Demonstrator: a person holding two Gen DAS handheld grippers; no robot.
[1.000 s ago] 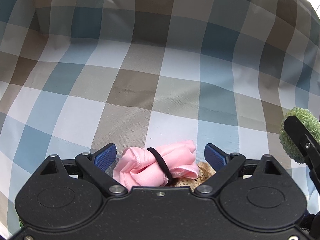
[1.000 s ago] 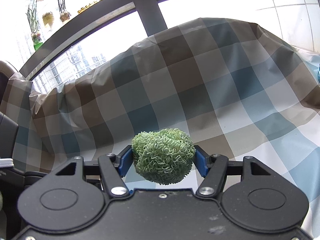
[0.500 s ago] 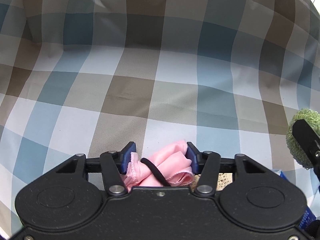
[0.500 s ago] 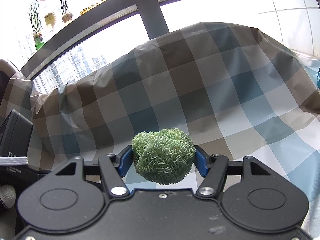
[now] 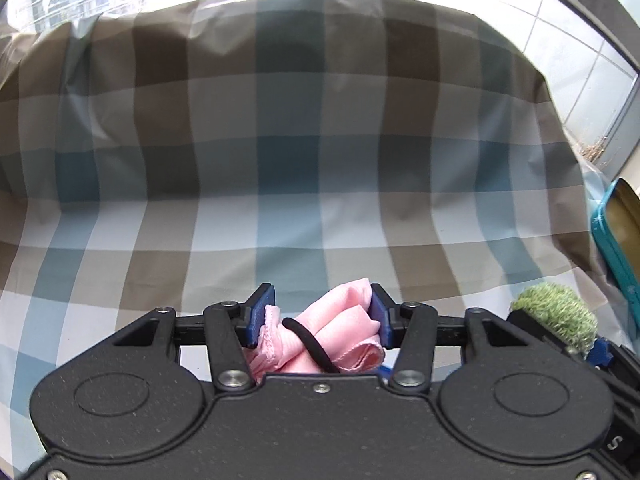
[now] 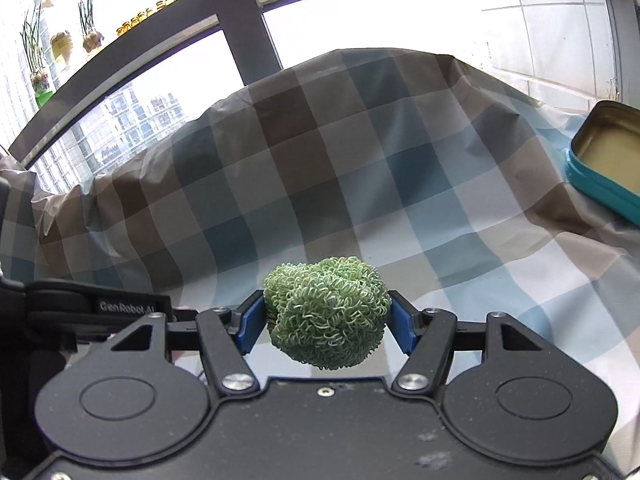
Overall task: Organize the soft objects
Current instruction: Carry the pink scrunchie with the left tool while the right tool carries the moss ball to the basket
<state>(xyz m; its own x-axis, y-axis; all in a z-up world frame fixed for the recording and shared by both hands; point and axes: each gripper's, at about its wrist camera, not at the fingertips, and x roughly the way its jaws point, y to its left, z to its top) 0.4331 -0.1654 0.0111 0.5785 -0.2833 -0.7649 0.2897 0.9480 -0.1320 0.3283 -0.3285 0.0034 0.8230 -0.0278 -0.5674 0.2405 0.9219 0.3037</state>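
Observation:
My left gripper (image 5: 322,320) is shut on a pink cloth bundle (image 5: 336,332) tied with a black elastic band (image 5: 310,342), held above the checked cloth (image 5: 280,220). My right gripper (image 6: 326,318) is shut on a green curly scrubber ball (image 6: 326,316), also held above the cloth. The green ball also shows in the left wrist view (image 5: 554,320) at the right, in the right gripper's fingers. The left gripper's body shows at the left edge of the right wrist view (image 6: 80,308).
An open teal tin (image 6: 604,156) with a gold inside lies at the right on the cloth; its edge shows in the left wrist view (image 5: 616,236). The cloth rises over a hump at the back. A window with a dark frame (image 6: 236,20) stands behind.
My left gripper shut on the pink bundle and lifted it off the cloth, tilting up so the window shows. My right gripper kept the green ball and turned right, bringing the tin into view.

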